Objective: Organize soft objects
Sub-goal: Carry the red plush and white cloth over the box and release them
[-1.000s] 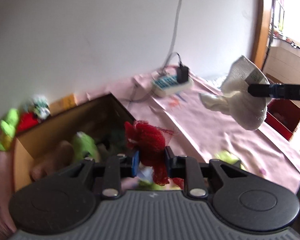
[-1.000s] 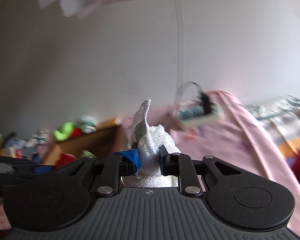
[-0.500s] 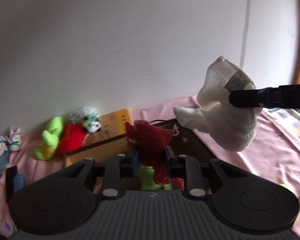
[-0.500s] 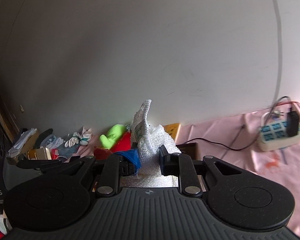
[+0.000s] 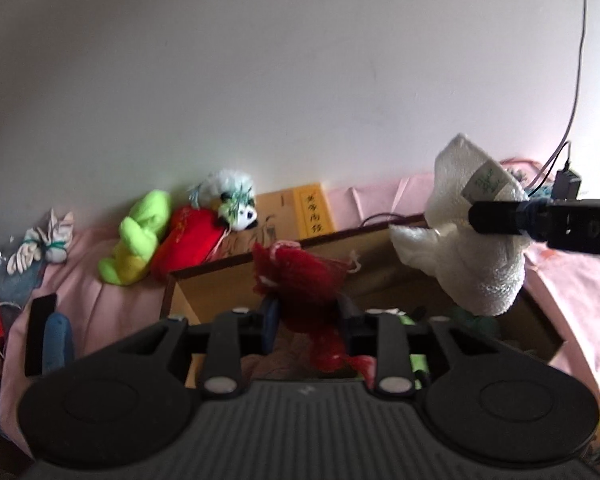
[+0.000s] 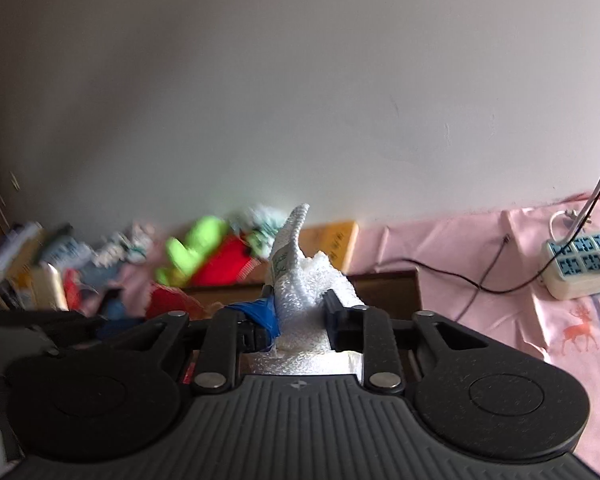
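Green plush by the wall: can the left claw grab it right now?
Probably not: the left claw is already shut on the red toy. The green plush lies uncovered beyond the box.

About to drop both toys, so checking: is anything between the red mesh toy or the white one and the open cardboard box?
Nothing visible does: the red mesh toy and white toy hang over the cardboard box, whose opening lies uncovered below.

Box [image 5: 384, 280] just ahead of left claw [image 5: 306, 320], below it. Toys [image 5: 172, 236] beyond box, ahead-left, against wall. Towel [image 5: 476, 256] ahead-right, over box. Power strip [image 6: 580, 264] far right of right claw [image 6: 300, 316].
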Available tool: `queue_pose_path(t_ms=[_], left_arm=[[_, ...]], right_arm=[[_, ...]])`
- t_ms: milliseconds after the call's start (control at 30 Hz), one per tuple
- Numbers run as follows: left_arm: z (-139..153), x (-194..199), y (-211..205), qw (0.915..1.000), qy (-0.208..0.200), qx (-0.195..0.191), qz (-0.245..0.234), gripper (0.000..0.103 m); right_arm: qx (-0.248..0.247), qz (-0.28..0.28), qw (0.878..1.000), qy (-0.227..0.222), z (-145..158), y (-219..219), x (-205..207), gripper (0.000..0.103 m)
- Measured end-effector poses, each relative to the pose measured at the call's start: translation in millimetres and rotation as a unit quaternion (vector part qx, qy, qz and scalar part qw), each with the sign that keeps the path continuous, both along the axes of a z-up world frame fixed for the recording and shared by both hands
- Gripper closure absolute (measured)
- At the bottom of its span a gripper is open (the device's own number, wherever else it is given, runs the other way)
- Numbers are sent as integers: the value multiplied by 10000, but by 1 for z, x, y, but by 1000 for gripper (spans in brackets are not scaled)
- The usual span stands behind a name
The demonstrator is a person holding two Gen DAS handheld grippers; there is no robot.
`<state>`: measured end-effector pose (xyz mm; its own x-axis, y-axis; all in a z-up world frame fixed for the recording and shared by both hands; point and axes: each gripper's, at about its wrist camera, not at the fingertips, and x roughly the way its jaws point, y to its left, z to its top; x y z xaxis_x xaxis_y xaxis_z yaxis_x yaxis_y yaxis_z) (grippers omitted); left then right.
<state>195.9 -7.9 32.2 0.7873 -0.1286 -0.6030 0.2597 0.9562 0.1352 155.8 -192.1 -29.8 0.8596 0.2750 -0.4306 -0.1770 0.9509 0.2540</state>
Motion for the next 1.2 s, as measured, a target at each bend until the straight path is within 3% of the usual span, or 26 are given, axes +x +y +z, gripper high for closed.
queue_pose_path(t_ms=[100, 233, 333, 533, 733, 1200], left_arm=[[-9, 6, 1, 10000, 3, 61, -14, 39], [-20, 15, 6, 9998, 166, 40, -89, 40], [-24, 20, 9, 9996, 282, -20, 77, 40], [-29, 13, 5, 9978, 341, -248, 516, 40], [-38, 0, 7, 9966, 417, -270, 655, 40], [-16, -28, 18, 9966, 361, -43, 739, 39]], right_arm=[[135, -185, 9997, 88, -7, -8, 6, 93], [354, -99, 9988, 326, -6, -15, 7, 93], [920, 34, 9950, 381, -4, -25, 2, 93], [1413, 126, 9878, 645, -1, -27, -10, 90], [1242, 196, 9908, 496, 11, -20, -25, 90], [1314, 529, 9888, 464, 14, -19, -62, 90]])
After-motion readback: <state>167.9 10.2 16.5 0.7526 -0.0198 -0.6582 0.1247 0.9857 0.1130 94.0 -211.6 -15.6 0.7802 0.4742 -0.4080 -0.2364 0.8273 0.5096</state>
